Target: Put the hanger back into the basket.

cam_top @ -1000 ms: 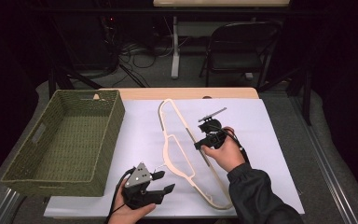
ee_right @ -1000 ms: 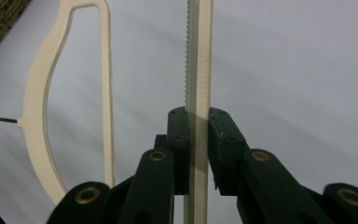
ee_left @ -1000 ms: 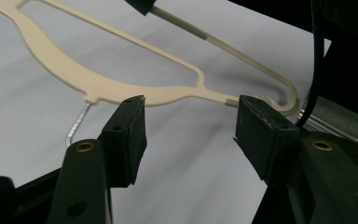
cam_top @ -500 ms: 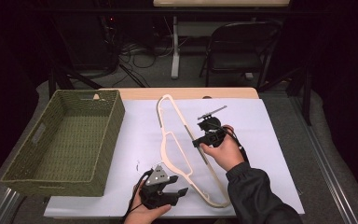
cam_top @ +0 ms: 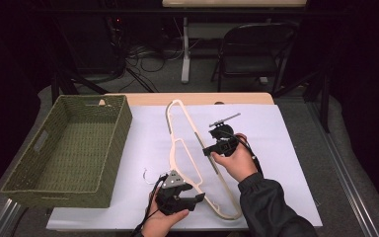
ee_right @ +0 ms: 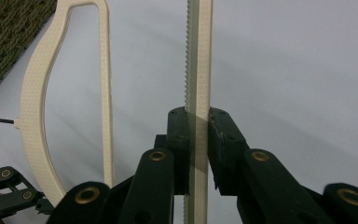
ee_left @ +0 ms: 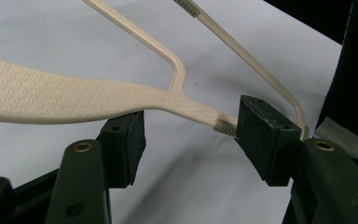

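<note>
1. Counter (cam_top: 286,163) space is covered by a white sheet, on which a cream plastic hanger (cam_top: 180,143) is laid out lengthwise, running from the far middle toward the near edge.
2. A woven green basket (cam_top: 74,148) is set on the left side of the counter, just beside the hanger's far end.
3. The right tool (cam_top: 211,149) is held at the middle of the hanger's straight bar, on the right side of the frame.
4. In the right gripper view, the right tool (ee_right: 198,140) is seen clenched on the ribbed bar of the hanger (ee_right: 200,56), with both pads pressed against its sides.
5. The left tool (cam_top: 197,197) is held near the hanger's near end, low over the sheet.
6. In the left gripper view, the left tool (ee_left: 191,135) is seen released, its jaws spread wide, with the textured shoulder of the hanger (ee_left: 74,100) passing across the gap; the right pad is touching or just beside the ribbed part of the shoulder, which of the two cannot be told.
7. A thin dark metal hook (cam_top: 145,174) is seen at the hanger's left side, lying on the sheet
</note>
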A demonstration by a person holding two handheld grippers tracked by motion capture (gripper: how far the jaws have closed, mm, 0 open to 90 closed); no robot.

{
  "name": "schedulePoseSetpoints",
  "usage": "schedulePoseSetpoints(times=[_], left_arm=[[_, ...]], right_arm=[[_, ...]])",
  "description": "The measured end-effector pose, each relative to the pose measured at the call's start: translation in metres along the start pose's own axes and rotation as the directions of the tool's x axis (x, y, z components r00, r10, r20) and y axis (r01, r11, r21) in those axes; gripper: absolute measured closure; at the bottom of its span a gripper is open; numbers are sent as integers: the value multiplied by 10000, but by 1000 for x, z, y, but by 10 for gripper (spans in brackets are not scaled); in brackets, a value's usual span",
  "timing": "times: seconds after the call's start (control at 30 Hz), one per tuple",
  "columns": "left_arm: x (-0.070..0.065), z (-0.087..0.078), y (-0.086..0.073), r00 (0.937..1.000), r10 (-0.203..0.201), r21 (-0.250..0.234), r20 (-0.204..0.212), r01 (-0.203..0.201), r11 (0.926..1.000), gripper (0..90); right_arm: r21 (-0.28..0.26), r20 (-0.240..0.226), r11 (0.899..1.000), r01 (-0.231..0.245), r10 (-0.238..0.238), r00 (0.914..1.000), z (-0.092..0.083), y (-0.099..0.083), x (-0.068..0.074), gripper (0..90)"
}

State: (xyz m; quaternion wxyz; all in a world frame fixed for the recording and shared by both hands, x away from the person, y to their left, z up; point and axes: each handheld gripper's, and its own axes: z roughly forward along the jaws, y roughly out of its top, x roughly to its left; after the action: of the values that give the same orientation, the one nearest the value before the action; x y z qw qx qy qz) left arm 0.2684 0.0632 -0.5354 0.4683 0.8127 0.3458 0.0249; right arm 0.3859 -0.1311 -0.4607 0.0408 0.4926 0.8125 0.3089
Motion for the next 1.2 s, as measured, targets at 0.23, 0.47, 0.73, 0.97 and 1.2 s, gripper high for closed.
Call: schedulePoseSetpoints(times=[0.23, 0.47, 0.73, 0.97, 1.2], left_arm=[[2, -2, 3, 9993, -376, -417, -57, 373, 9984, 419], [5, -4, 5, 9986, -469, -648, -226, 453, 9969, 465], [8, -4, 5, 9976, -560, -741, -414, 528, 9959, 574], [12, 1, 5, 9952, -976, -624, -60, 970, 9933, 620], [12, 5, 6, 9924, -1227, -638, -8, 1223, 9904, 646]], right_arm=[[-252, -222, 9991, -341, 335, 9992, 2, -2, -3, 795], [-352, -394, 9981, -513, 499, 9980, 2, -2, -2, 794], [-249, -602, 9969, -752, 736, 9955, 9, -7, -4, 792], [-46, -625, 9970, -779, 775, 9950, 11, -10, -5, 790], [-95, -589, 9965, -827, 820, 9949, 13, -14, -7, 787]])
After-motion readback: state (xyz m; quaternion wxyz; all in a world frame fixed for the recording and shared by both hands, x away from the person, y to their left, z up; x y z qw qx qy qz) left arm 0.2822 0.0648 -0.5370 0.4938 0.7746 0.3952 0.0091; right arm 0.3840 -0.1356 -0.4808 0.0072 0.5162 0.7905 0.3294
